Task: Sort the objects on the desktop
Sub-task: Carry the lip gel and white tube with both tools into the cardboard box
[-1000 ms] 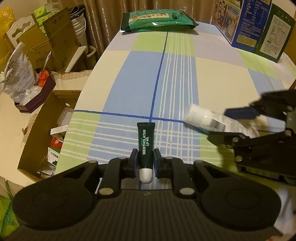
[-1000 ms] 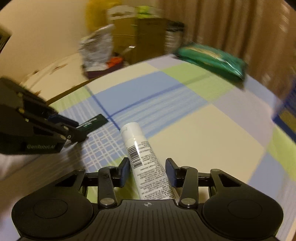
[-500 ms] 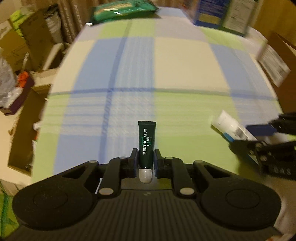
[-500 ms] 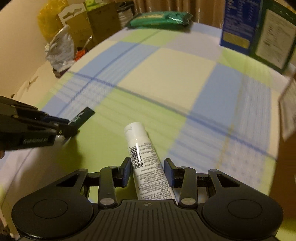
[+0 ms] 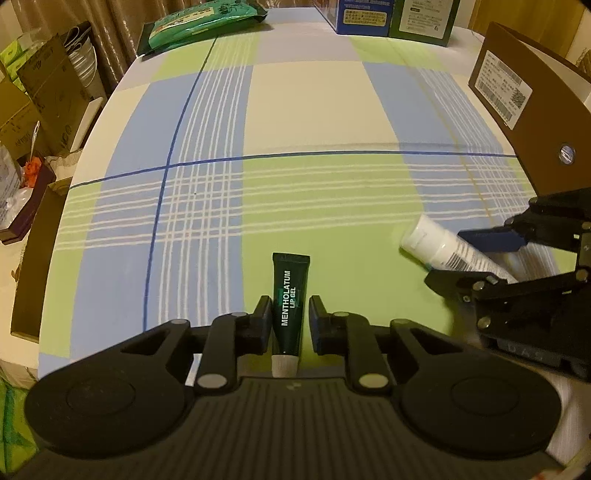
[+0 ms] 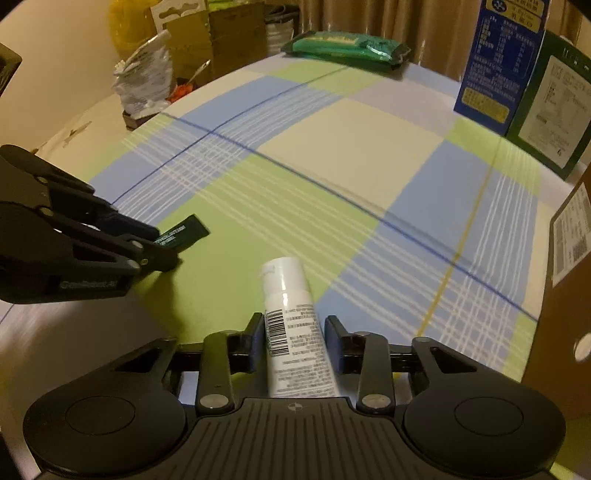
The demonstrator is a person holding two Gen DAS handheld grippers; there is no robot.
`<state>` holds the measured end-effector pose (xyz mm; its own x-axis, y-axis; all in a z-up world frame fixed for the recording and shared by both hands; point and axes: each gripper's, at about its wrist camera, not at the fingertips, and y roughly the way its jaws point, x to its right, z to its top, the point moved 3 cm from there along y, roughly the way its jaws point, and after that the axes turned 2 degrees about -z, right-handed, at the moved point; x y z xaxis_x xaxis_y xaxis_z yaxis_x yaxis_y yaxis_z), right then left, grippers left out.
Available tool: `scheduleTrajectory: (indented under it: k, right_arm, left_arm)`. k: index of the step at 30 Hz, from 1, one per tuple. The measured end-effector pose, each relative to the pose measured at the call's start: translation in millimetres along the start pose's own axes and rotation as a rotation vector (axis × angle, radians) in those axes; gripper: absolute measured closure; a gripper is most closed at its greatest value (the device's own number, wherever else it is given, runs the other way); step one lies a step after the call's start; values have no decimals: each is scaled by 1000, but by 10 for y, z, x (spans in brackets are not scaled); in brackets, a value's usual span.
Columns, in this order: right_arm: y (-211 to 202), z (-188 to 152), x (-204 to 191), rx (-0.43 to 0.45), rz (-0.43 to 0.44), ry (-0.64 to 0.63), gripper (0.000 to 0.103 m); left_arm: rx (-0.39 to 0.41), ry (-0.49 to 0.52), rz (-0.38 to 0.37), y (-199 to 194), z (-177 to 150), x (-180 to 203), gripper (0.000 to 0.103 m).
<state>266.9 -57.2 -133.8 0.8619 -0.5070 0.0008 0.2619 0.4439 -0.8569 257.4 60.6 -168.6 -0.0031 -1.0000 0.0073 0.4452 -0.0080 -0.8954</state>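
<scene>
A dark green lip gel tube with a white cap sits between the fingers of my left gripper, whose pads still touch it while the jaws are opening slightly. From the right wrist view this tube sticks out of the left gripper just above the plaid cloth. The right gripper carries a white tube with a barcode, cap pointing forward. Its jaws are closing on that tube. In the left wrist view the white tube pokes out of the right gripper at the right.
A plaid cloth covers the table. A brown cardboard box stands at the right edge, close to the right gripper. Blue and green boxes and a green packet lie at the back. Cartons crowd the floor at left.
Both grippers have carried their tubes to the right across the cloth, and the brown box has come into view. The right jaws stand narrower on the white tube.
</scene>
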Motion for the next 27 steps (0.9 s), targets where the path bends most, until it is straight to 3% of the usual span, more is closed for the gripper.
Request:
scheduleTrajectory:
  k: [9, 15, 27]
  right_arm:
    - [-364, -337, 190, -57, 31, 96, 74]
    - [-748, -553, 441, -27, 21, 169, 74]
    - [-1573, -904, 910, 101, -2, 296, 74]
  left_arm:
    - [-22, -14, -64, -154, -230, 292, 90]
    - [9, 17, -95, -361, -273, 604, 90]
    - [146, 108, -182, -857, -46, 1414, 90]
